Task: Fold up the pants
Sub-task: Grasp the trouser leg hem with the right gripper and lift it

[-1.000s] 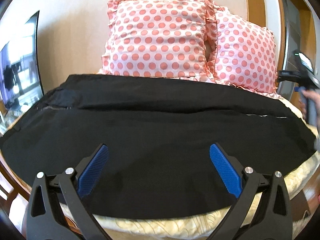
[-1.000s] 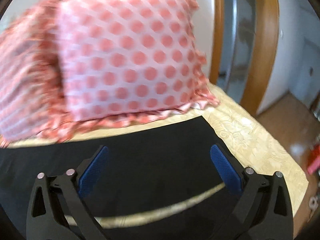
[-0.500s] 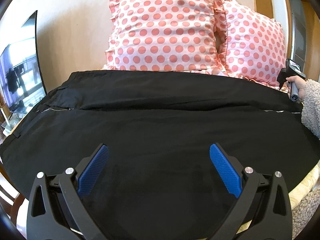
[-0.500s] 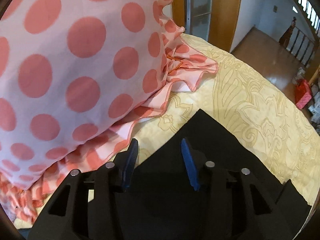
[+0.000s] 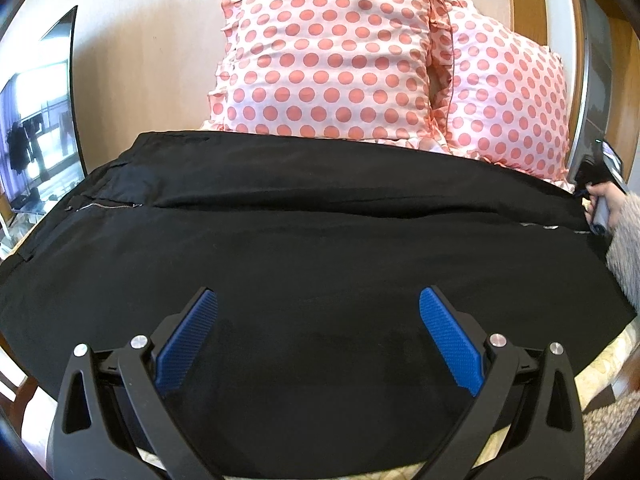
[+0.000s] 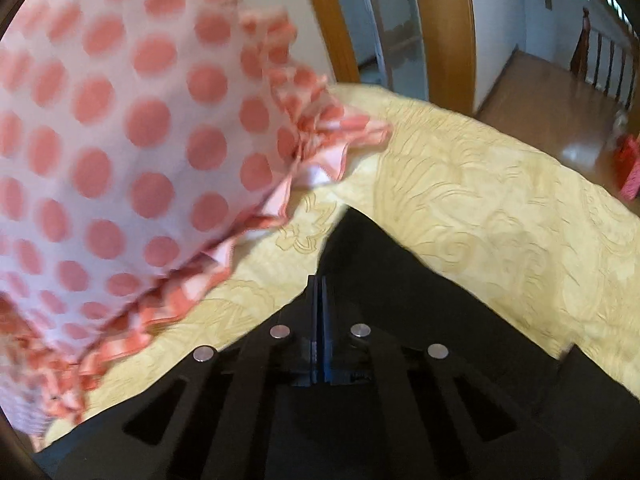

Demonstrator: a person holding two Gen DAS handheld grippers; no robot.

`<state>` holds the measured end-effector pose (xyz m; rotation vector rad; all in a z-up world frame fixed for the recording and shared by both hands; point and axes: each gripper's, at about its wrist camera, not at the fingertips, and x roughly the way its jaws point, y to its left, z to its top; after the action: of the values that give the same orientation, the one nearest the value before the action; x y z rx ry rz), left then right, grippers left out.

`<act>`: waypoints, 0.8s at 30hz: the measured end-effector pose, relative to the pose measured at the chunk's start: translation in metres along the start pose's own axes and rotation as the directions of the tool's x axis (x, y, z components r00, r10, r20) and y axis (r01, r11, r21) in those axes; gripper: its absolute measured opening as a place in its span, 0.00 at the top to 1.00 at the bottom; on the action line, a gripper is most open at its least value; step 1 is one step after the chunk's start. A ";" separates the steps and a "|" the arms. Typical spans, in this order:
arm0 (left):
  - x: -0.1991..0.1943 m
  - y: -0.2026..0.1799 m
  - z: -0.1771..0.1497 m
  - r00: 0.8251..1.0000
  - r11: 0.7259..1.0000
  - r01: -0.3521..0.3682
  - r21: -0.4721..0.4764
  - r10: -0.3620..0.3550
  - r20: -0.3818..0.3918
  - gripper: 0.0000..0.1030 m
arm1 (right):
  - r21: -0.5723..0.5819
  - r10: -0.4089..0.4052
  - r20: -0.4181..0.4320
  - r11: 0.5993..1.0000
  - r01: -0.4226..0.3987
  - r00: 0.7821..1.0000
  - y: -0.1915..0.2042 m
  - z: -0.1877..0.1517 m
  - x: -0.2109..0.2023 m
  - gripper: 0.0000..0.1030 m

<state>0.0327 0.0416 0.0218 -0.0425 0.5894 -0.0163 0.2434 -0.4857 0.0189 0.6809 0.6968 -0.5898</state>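
Black pants (image 5: 304, 248) lie spread flat across the bed, waist with a zipper at the left, leg ends at the right. My left gripper (image 5: 318, 324) is open and empty, hovering over the near leg with blue pads wide apart. My right gripper (image 6: 320, 292) is shut on the far corner of the black pants (image 6: 420, 280) at the leg end, near the pillow. It also shows at the right edge of the left wrist view (image 5: 596, 184), held by a hand in a fuzzy sleeve.
Two pink polka-dot pillows (image 5: 336, 60) stand against the wall behind the pants; one (image 6: 120, 152) is close to my right gripper. A yellow patterned bedspread (image 6: 500, 200) covers the bed. A wooden door frame (image 6: 452, 28) and floor lie beyond the bed's right edge.
My right gripper went down to the far corner of the pants leg and closed its fingers on the cloth. My left gripper stayed open and moved slightly forward over the pants.
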 end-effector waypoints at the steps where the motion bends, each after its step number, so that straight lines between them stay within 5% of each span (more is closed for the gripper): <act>1: -0.002 0.001 0.000 1.000 1.000 0.006 -0.007 -0.006 0.004 0.02 | 0.004 0.032 0.023 0.999 -0.032 0.999 -0.005 -0.003 -0.014 0.98; 6: -0.010 0.003 -0.002 1.000 0.999 0.026 -0.034 -0.025 0.017 0.02 | 0.003 0.175 0.102 0.984 -0.176 0.979 -0.034 -0.037 -0.095 0.98; 11: -0.016 -0.001 -0.002 0.998 0.998 0.049 -0.038 -0.047 0.030 0.02 | 0.036 0.254 0.073 0.966 -0.257 0.965 -0.074 -0.085 -0.139 0.98; 24: -0.016 0.001 0.000 0.998 0.996 0.067 -0.062 -0.065 0.025 0.02 | 0.207 0.284 -0.094 0.943 -0.260 0.954 -0.110 -0.104 -0.111 0.96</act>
<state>0.0194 0.0431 0.0313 -0.1232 0.5655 -0.0612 0.0599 -0.4517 0.0015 0.9836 0.6502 -0.3634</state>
